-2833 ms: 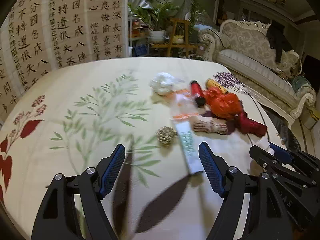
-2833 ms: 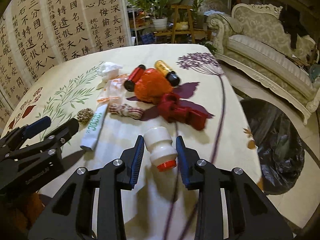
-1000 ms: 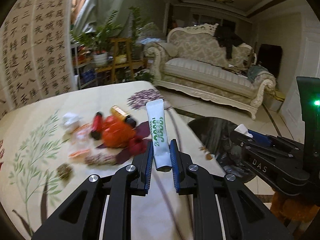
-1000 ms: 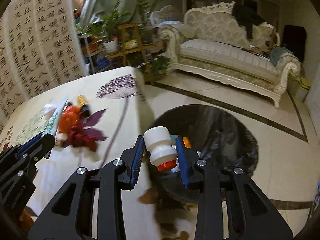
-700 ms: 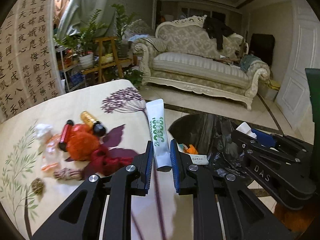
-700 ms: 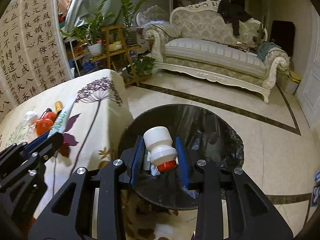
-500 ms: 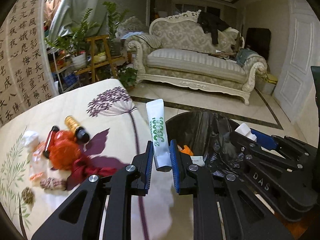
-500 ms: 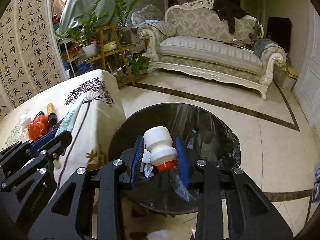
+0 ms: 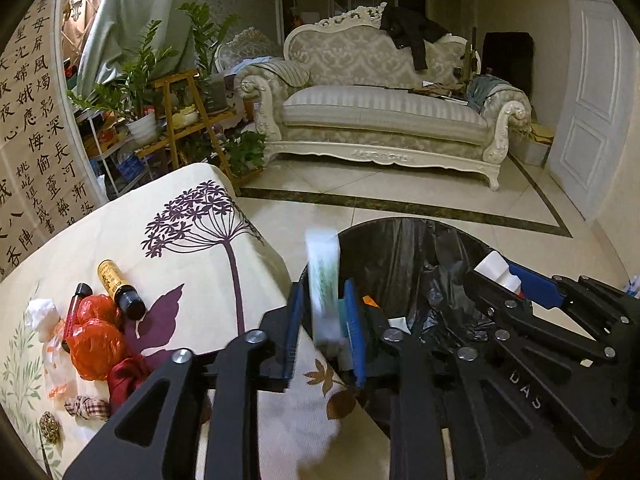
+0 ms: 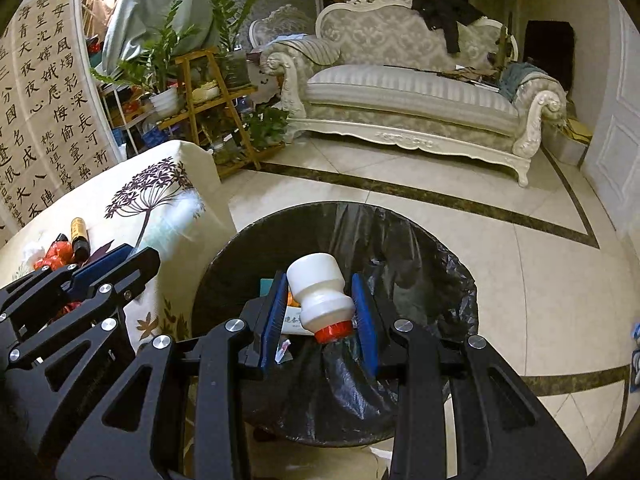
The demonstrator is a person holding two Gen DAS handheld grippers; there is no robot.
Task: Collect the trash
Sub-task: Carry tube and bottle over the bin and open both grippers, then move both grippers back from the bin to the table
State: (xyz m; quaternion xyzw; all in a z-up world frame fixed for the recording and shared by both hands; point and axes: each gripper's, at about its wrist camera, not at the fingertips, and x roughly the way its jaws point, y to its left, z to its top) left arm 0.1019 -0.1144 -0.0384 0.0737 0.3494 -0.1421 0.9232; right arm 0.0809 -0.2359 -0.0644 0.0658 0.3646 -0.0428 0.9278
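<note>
Over the black-bagged trash bin [image 9: 420,248] [image 10: 440,248], my left gripper [image 9: 324,292] has its jaws opening. The white and green tube [image 9: 324,280] is blurred between them, with gaps to both pads, sliding down. My right gripper [image 10: 319,280] hangs above the bin's mouth with its jaws opening too. The white bottle with a red cap [image 10: 320,296] sits tilted and loose between its pads, cap downward. On the cloth-covered table [image 9: 192,280] to the left lie an orange bag [image 9: 94,332], an amber bottle [image 9: 116,284], a red tube [image 9: 74,304] and a white tissue [image 9: 40,308].
A dark red cloth [image 9: 128,376], a checked bundle [image 9: 86,406] and a small brown ball [image 9: 50,428] also lie on the table. Paper scraps sit inside the bin. Beyond are tiled floor, a cream sofa [image 9: 380,112], plant shelves [image 9: 176,112] and a calligraphy screen [image 9: 36,140].
Both grippers swung from the table to above the bin. The left jaws have parted and the tube is slipping down. The bottle has tilted in the right jaws.
</note>
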